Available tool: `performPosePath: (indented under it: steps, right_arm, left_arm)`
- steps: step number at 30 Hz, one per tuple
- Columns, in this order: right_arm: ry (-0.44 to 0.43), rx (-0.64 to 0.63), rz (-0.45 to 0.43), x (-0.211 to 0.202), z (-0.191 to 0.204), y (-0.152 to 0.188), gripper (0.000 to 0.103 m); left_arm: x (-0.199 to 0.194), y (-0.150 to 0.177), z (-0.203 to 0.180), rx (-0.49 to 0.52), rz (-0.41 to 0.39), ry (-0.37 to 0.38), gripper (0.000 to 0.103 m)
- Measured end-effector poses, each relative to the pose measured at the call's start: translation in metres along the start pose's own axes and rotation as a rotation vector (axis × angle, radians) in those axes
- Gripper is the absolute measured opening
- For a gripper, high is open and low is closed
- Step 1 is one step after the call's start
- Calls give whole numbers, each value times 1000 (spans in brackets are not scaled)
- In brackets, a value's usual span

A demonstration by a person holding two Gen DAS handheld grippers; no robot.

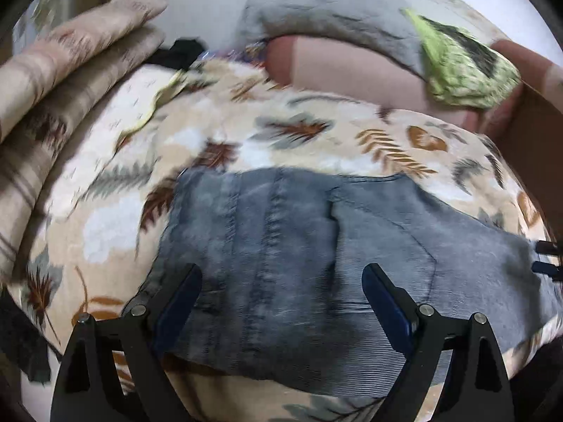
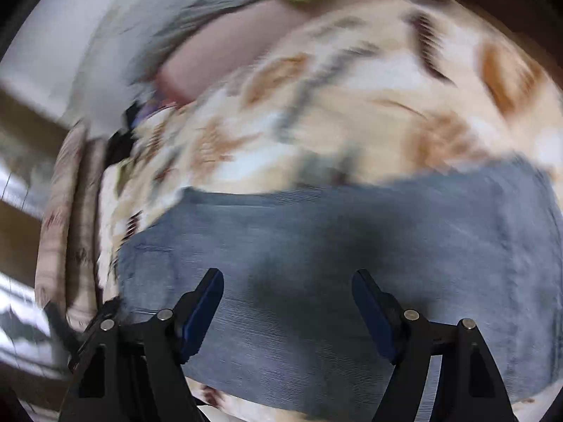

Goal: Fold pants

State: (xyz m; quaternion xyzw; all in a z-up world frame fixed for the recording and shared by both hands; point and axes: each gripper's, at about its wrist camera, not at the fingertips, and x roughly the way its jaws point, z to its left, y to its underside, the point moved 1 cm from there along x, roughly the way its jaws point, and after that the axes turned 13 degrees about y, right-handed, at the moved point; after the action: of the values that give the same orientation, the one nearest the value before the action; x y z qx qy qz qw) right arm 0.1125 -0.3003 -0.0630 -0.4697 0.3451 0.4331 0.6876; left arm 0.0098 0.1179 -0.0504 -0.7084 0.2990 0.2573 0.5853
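Grey-blue denim pants (image 1: pixel 299 246) lie folded into a rough rectangle on a leaf-patterned blanket (image 1: pixel 246 140). My left gripper (image 1: pixel 281 281) hovers over them, jaws wide apart with nothing between the blue pads. In the right wrist view the same pants (image 2: pixel 334 246) fill the lower half, blurred by motion. My right gripper (image 2: pixel 288 286) hangs above them, jaws apart and empty. The right gripper's black tips (image 1: pixel 547 258) peek in at the right edge of the left wrist view.
A grey pillow (image 1: pixel 334 10) and a pink one (image 1: pixel 352 74) lie at the back, with a green crumpled cloth (image 1: pixel 464 63) on them. A folded beige plaid blanket (image 1: pixel 63 81) sits on the left beside a black item (image 1: pixel 179 56).
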Motion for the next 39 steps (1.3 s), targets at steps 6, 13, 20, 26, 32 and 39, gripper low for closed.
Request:
performPosePath:
  steps: [6, 13, 20, 26, 32, 39]
  right_arm:
    - [10, 211, -47, 28, -66, -43, 78]
    - [-39, 203, -115, -22, -62, -5, 78]
    - [55, 189, -5, -9, -72, 15, 81]
    - [81, 210, 7, -4, -65, -3, 91]
    - [51, 230, -6, -30, -69, 25, 91]
    - [77, 260, 29, -4, -83, 11, 95]
  left_arm:
    - [48, 7, 15, -53, 127, -82, 100]
    - [30, -3, 15, -96, 129, -92, 100]
    - [24, -5, 11, -122, 127, -72, 100]
    - [15, -6, 11, -119, 111, -65, 100]
    - [17, -6, 11, -117, 115, -62, 100]
    - [13, -7, -2, -94, 109, -45, 100]
